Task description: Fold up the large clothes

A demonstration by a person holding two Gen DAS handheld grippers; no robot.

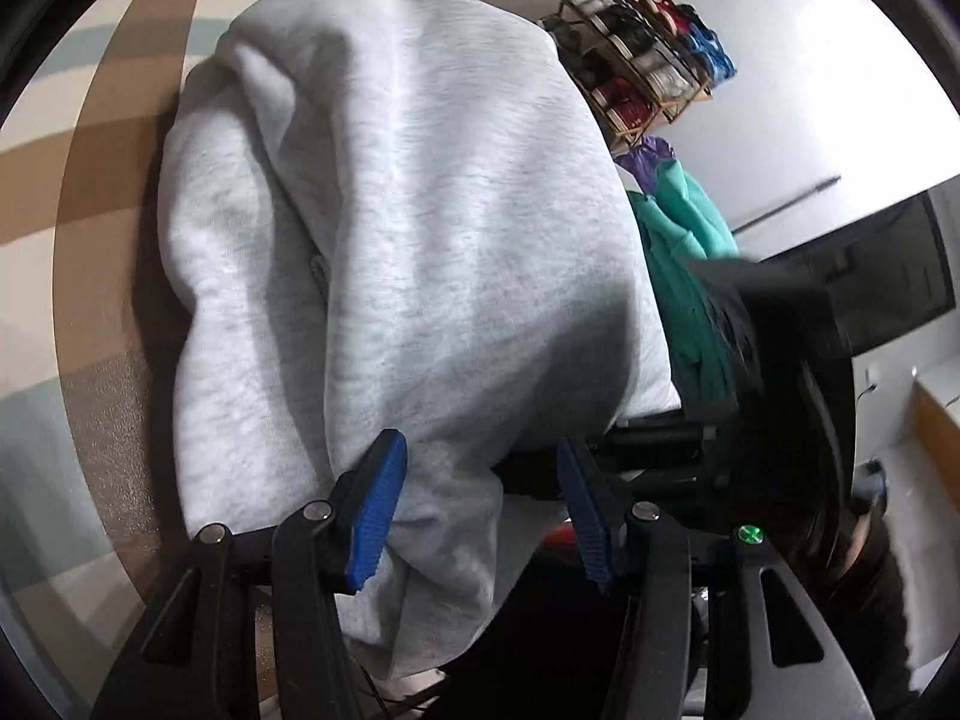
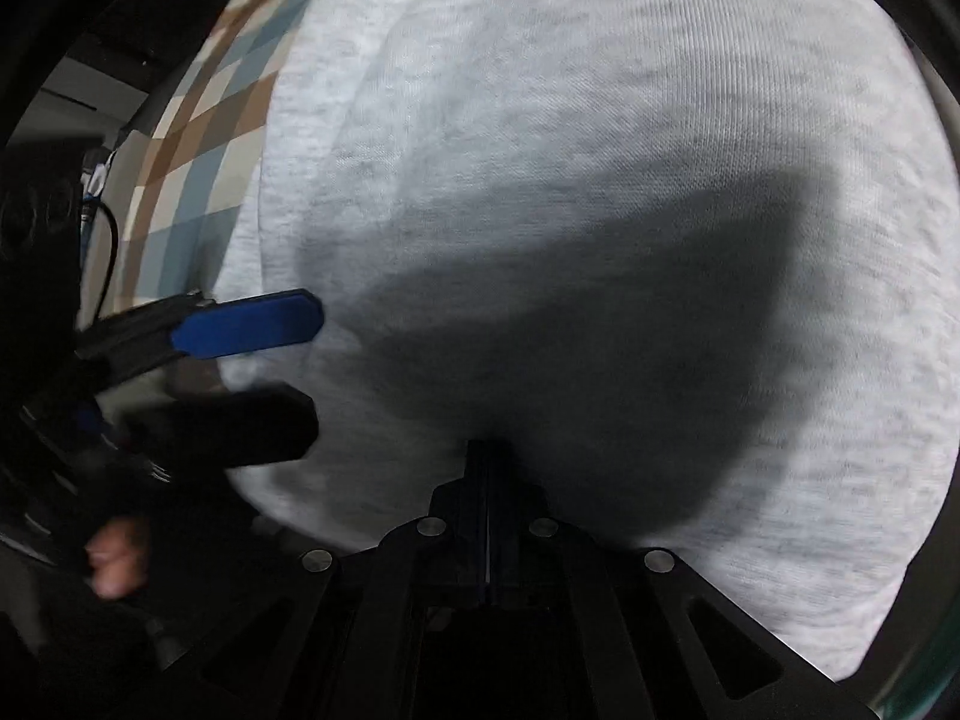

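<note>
One garment fills both views: a light heather-grey sweatshirt, thick and fleecy, bunched into soft rolls with one long fold running down its middle. It lies on a round table with a tan top, and one lower edge droops off the table rim toward the camera. Beyond the table lies a checked rug of blue, brown and cream squares.

Two grippers are present. The left gripper has its blue pads spread wide, with a hanging lobe of the sweatshirt between them; the left pad touches the cloth, the right pad stands clear of it. In the right wrist view the same gripper reaches in beside the sweatshirt's edge, blurred. The right gripper is pressed together, its fingers meeting at the sweatshirt, pinching the cloth, which bulges over them under a dark shadow.

Right of the sweatshirt lies one teal garment, one purple one behind it, and one wooden shoe rack against the wall.
</note>
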